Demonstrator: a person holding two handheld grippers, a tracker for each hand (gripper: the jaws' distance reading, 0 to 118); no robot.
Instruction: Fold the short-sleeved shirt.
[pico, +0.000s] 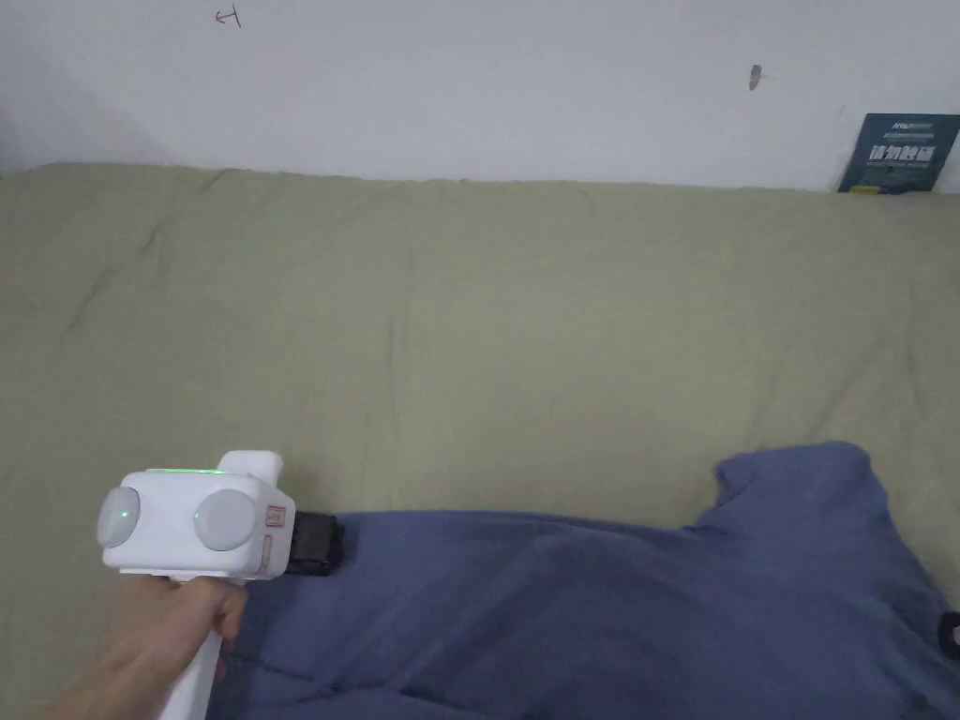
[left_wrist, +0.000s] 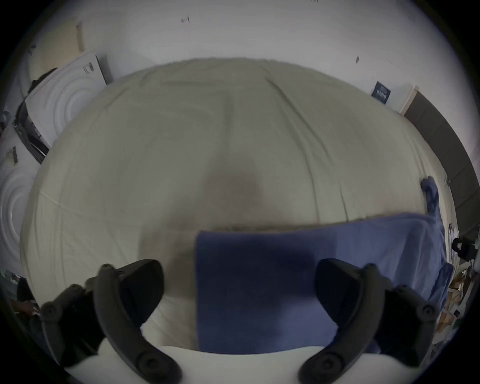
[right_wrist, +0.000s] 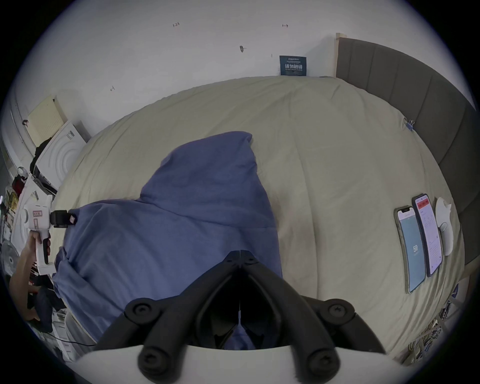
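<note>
A blue short-sleeved shirt (pico: 609, 619) lies spread along the near edge of the olive bed cover (pico: 469, 328), one sleeve (pico: 806, 487) pointing toward the wall. My left gripper (pico: 317, 544) sits at the shirt's left corner. In the left gripper view its jaws stand wide apart (left_wrist: 239, 272), with the shirt's (left_wrist: 259, 285) straight edge lying between them. My right gripper (right_wrist: 240, 253) has its jaws closed together over the shirt (right_wrist: 181, 220), and blue cloth shows in the gap below the tips. The left gripper (right_wrist: 63, 219) also appears there, held by a hand.
Two phones (right_wrist: 420, 244) and a white object (right_wrist: 444, 228) lie on the cover to the right, near a grey padded headboard (right_wrist: 415, 104). A dark sign (pico: 898, 153) leans on the white wall. White appliances (left_wrist: 65, 104) stand off the bed's left side.
</note>
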